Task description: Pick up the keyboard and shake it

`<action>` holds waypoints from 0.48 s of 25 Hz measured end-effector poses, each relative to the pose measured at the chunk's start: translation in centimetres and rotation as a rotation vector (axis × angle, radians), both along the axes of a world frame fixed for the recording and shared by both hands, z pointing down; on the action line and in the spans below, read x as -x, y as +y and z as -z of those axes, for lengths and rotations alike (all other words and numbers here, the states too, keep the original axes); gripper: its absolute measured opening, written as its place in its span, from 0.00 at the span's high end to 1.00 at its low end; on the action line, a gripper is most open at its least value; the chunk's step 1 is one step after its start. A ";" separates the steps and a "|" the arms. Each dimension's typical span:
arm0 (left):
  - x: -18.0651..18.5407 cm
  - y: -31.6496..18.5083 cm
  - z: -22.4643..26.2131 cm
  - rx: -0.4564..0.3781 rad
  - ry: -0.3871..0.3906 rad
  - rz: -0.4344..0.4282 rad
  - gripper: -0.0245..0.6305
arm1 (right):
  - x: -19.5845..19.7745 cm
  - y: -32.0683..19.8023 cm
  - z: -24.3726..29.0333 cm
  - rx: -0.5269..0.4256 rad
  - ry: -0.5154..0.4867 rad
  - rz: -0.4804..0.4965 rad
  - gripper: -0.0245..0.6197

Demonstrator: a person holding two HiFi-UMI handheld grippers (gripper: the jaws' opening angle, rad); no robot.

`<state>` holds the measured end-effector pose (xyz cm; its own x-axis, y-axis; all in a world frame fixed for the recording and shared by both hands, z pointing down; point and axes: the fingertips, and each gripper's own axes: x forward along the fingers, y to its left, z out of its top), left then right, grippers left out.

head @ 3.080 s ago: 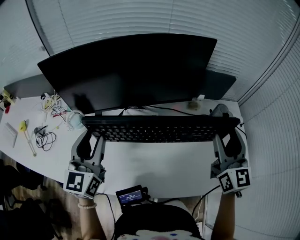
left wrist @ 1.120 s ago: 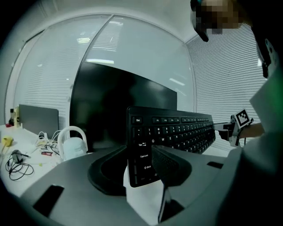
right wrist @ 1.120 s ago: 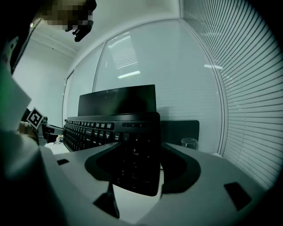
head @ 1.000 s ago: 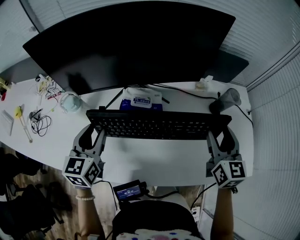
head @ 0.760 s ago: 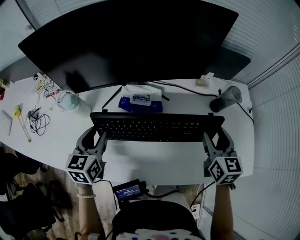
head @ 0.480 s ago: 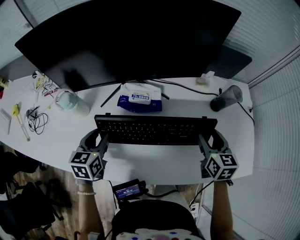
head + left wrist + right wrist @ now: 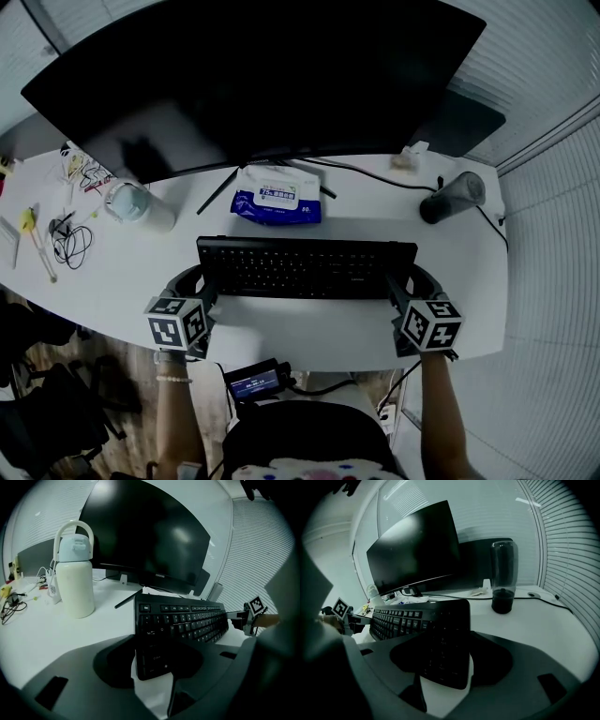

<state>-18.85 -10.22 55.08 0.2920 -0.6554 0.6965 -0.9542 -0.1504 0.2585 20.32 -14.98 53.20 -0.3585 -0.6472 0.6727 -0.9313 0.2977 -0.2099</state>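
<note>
A black keyboard (image 7: 307, 269) hangs level over the white desk (image 7: 309, 330), close to its front edge. My left gripper (image 7: 201, 284) is shut on its left end and my right gripper (image 7: 399, 285) on its right end. In the left gripper view the keyboard (image 7: 183, 619) runs away to the right from between the jaws of the left gripper (image 7: 154, 667). The right gripper view shows the number-pad end of the keyboard (image 7: 417, 616) between the jaws of the right gripper (image 7: 445, 663). The pads are hidden under the keyboard's ends.
A wide black monitor (image 7: 262, 84) stands at the back of the desk. In front of it lies a blue wipes pack (image 7: 277, 202). A pale bottle (image 7: 136, 204) and loose cables (image 7: 70, 244) are at the left, a dark tumbler (image 7: 450, 199) at the right.
Both grippers and the keyboard have come down and toward the front edge of the desk. The wipes pack behind the keyboard now shows in full.
</note>
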 end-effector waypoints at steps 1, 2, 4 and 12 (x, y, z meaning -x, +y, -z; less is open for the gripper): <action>0.0 -0.1 -0.1 0.005 0.000 -0.002 0.70 | -0.1 0.0 -0.4 0.013 -0.005 -0.006 0.53; -0.1 -0.3 -0.2 0.009 -0.002 -0.005 0.70 | -0.1 0.0 -0.8 0.024 -0.010 -0.011 0.53; -0.1 -0.6 -0.4 0.017 -0.007 -0.010 0.70 | -0.2 0.0 -1.6 0.045 -0.019 -0.021 0.52; 0.0 -1.2 -1.5 0.041 -0.001 0.012 0.70 | -0.2 -0.8 -3.3 0.098 -0.044 -0.041 0.52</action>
